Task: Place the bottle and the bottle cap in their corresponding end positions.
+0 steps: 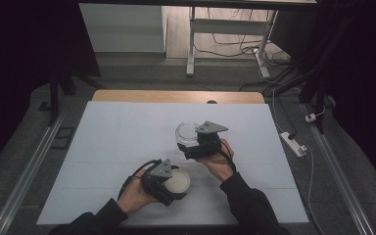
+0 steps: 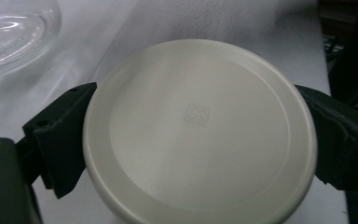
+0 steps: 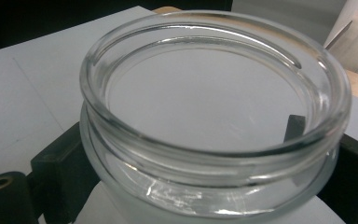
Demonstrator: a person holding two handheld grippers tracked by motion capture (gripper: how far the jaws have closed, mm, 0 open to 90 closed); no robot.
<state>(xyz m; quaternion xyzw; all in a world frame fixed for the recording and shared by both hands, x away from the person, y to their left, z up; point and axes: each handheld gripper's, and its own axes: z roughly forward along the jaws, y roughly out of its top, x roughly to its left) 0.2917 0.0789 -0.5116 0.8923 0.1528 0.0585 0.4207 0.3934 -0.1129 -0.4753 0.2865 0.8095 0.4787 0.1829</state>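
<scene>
From the high view I saw the big white table (image 1: 127,147) with both my hands over its near half, and a wooden edge (image 1: 176,96) at its far side. My left claw (image 1: 169,183) sat near the front of the table and my right claw (image 1: 196,147) was a bit farther in and to the right. The two were near each other but not touching. That view did not let me see how my jaws sat. My right gripper view did: the glass jar (image 3: 214,116) stood upright on the table with its mouth open to the top, and one black jaw pressed on each side of it, just under the thick rim. So my right claw was open wide and squeezed shut on the jar. In my left gripper view the round white lid (image 2: 199,130) lay flat between my two black jaws, and each jaw touched its edge. So my left claw held the lid, open about as wide as the lid. That view also showed a bit of the clear jar in its top left corner, apart from the lid. A tiny square mark (image 2: 198,115) sat in the middle of the lid.
</scene>
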